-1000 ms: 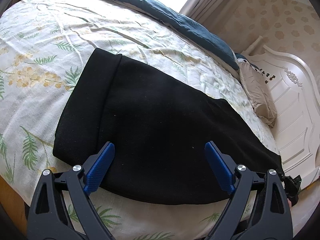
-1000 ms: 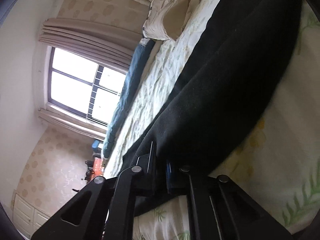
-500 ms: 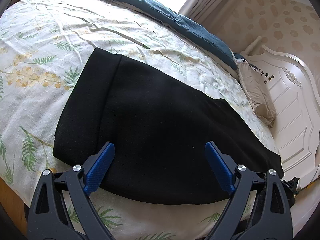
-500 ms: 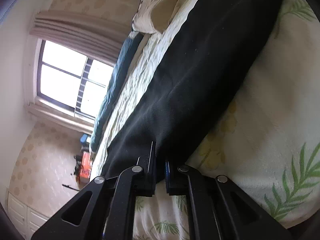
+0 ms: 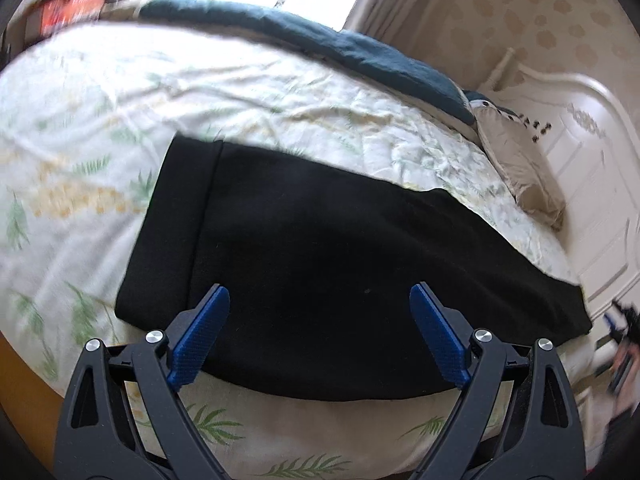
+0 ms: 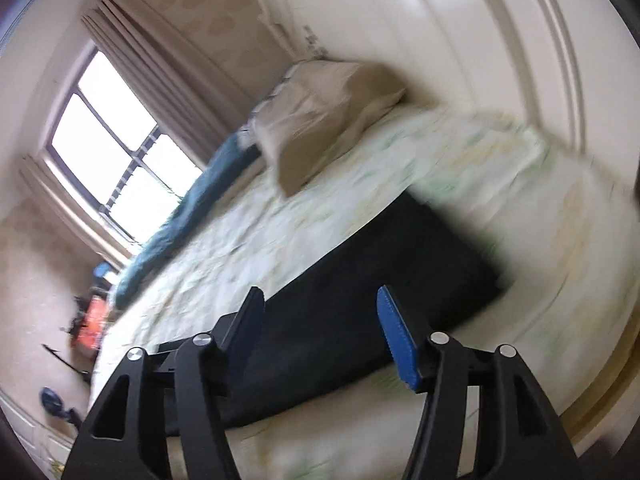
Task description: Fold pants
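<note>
The black pants [image 5: 320, 248] lie flat on the leaf-print bedspread [image 5: 100, 120], waistband end at the left, legs running right toward the headboard. My left gripper [image 5: 319, 320] hovers open above the pants' near edge, nothing between its blue pads. In the right wrist view the pants [image 6: 360, 312] lie below my right gripper [image 6: 320, 320]. Its jaws are opening, they stand apart above the cloth and hold nothing. This view is blurred by motion. The right gripper [image 5: 620, 332] shows as a blur at the left wrist view's right edge.
A beige pillow [image 5: 520, 176] lies by the white headboard [image 5: 592, 160]. A dark teal blanket [image 5: 320, 44] runs along the bed's far side under the window [image 6: 116, 144]. The wooden bed edge [image 5: 20, 384] is at the lower left.
My right gripper let go of the pants' edge, opened, and swung up and away from the cloth. The left gripper shifted slightly and stayed open. The pants lie flat.
</note>
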`<state>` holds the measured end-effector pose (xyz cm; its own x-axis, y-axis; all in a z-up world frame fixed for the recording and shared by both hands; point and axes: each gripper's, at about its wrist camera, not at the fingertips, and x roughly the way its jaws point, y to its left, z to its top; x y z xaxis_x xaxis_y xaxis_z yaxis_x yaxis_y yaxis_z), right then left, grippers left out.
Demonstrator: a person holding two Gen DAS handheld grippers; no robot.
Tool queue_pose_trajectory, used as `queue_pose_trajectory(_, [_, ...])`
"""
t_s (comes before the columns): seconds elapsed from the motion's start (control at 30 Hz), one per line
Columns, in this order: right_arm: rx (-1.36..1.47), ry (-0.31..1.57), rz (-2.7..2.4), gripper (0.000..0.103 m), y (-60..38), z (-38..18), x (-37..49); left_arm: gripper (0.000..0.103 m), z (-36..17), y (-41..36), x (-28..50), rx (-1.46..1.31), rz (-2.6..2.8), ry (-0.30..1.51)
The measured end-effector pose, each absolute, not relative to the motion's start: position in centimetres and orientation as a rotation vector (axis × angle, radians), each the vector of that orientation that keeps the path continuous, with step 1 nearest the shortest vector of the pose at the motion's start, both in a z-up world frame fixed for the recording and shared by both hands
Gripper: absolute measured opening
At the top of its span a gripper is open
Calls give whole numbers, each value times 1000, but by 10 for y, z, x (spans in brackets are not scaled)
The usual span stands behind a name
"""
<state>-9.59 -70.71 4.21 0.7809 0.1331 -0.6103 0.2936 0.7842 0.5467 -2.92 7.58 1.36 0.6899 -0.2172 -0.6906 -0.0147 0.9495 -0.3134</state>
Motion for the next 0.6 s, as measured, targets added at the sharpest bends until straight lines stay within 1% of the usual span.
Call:
queue_pose_trajectory(0.1, [709, 784, -145, 60, -752, 15, -67, 91, 25, 63, -30, -222, -113, 760])
queue_pose_trajectory(0.17, [742, 835, -164, 60, -767, -6, -53, 91, 27, 59, -25, -202, -113, 762])
queue_pose_trajectory(0.23, [821, 863, -103, 60, -775, -26, -42, 91, 26, 60, -19, -216, -121, 768])
queue_pose_trajectory(0.27, [848, 862, -76, 62, -778, -32, -40, 91, 24, 60, -15, -225, -120, 778])
queue_pose_trajectory(0.33, [886, 874, 14, 69, -771, -38, -30, 91, 20, 62, -9, -230, -110, 797])
queue_pose_trajectory(0.47, [874, 950, 131, 69, -755, -37, -15, 91, 8, 65, 4, -235, -85, 831])
queue_pose_trajectory(0.53, [827, 995, 145, 66, -742, -34, -9, 91, -1, 69, 8, -253, -75, 860])
queue_pose_trajectory(0.6, [750, 1047, 64, 45, -734, -30, -5, 91, -9, 73, 10, -277, -74, 873])
